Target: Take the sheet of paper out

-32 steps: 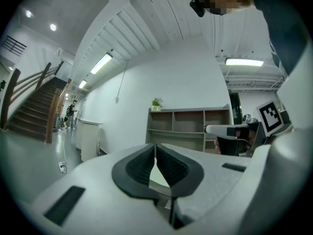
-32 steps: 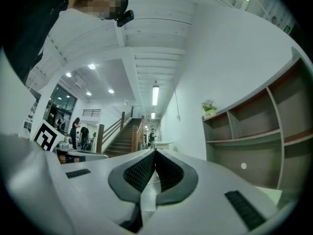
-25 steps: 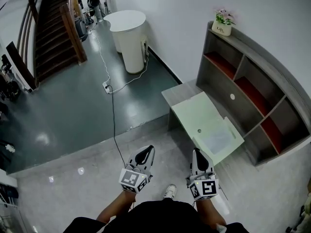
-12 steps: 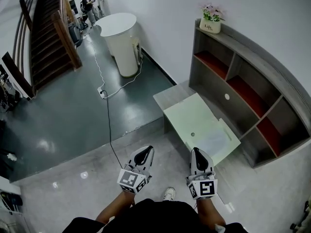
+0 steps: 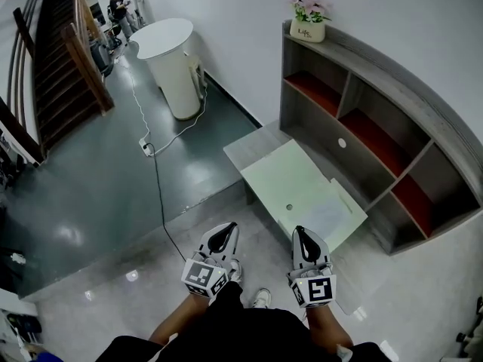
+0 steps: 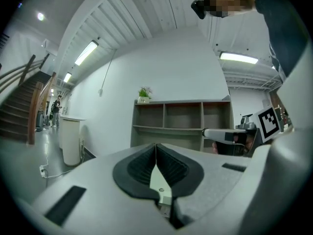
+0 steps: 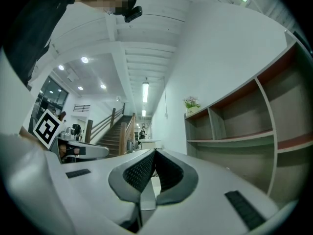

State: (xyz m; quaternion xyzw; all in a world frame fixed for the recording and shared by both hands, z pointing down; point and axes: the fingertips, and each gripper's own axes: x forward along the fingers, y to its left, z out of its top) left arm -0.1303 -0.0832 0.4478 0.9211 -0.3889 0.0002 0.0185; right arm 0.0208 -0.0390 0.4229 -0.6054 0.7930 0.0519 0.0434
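The left gripper and the right gripper are hovering side by side over the floor, each with its fingers clenched on nothing. The sheet of paper is lying on the near end of the pale green worktop, just ahead of the right gripper.

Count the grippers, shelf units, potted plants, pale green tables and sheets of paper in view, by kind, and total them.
Grippers: 2 (left gripper, right gripper)
Shelf unit: 1
Potted plant: 1
Pale green table: 1
Sheet of paper: 1
Total: 6
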